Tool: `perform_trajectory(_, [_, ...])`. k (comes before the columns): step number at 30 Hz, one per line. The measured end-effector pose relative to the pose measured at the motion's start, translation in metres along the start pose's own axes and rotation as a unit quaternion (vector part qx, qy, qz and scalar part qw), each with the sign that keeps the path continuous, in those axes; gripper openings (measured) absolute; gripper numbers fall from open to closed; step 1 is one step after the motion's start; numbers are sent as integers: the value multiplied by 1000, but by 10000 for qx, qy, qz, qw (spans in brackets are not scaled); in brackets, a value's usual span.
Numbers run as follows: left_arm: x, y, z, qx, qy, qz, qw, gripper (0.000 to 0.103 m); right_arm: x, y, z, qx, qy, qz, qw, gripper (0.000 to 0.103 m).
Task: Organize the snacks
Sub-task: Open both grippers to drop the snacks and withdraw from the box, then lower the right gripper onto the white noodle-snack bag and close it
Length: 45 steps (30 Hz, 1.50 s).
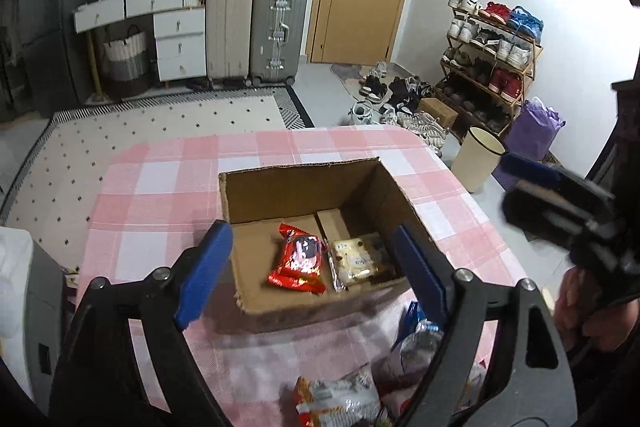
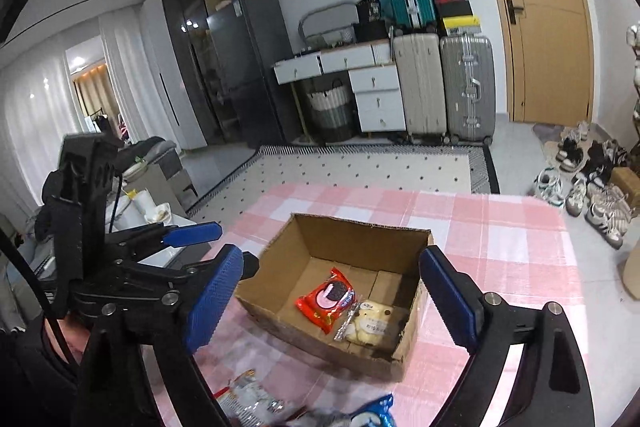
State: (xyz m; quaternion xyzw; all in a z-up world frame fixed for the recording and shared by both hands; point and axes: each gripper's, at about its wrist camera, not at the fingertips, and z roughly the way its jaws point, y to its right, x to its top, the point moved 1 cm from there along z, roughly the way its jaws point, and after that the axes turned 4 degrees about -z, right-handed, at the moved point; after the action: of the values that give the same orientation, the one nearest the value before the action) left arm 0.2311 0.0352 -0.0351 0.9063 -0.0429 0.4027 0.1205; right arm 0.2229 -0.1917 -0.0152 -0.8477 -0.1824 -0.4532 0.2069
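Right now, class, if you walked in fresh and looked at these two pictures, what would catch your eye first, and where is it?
First, the open cardboard box in the middle of the pink checked tablecloth, with a red snack packet and a pale yellow packet lying side by side inside. Next, the blue-padded left hand-held gripper and right hand-held gripper, both open and empty over the box. More snack packets lie nearer, outside it.

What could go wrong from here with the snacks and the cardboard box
1. Both grippers are open and empty, left gripper and right gripper, close together over the cardboard box; reaching for the same packet they might collide.
2. The loose packets lie near the table's near edge and could be knocked off.
3. The box looks light; a finger catching its wall might shove it across the checked cloth.
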Motion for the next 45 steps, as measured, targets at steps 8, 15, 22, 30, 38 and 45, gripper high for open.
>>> perform_trajectory(8, [-28, 7, -53, 101, 161, 29, 9998, 97, -14, -28, -62, -63, 309, -115, 9994, 95])
perform_trajectory(15, [-48, 10, -93, 43, 285, -144, 9995, 102, -31, -48, -108, -199, 469, -188, 9985, 99])
perform_trajectory(22, [-81, 19, -126, 6, 267, -104, 9996, 102, -49, -60, -136, -172, 418, -161, 9988, 102])
perform_trajectory(30, [-94, 20, -143, -96, 289, -170, 9994, 102, -75, -72, -161, -158, 345, -63, 9993, 103])
perform_trajectory(38, [-120, 24, -160, -170, 341, -282, 9989, 102, -92, -87, -168, -22, 98, -317, 9994, 103])
perform_trajectory(45, [-138, 26, -164, -248, 328, -323, 9986, 102, -119, -83, -167, 45, -54, -146, 9999, 103])
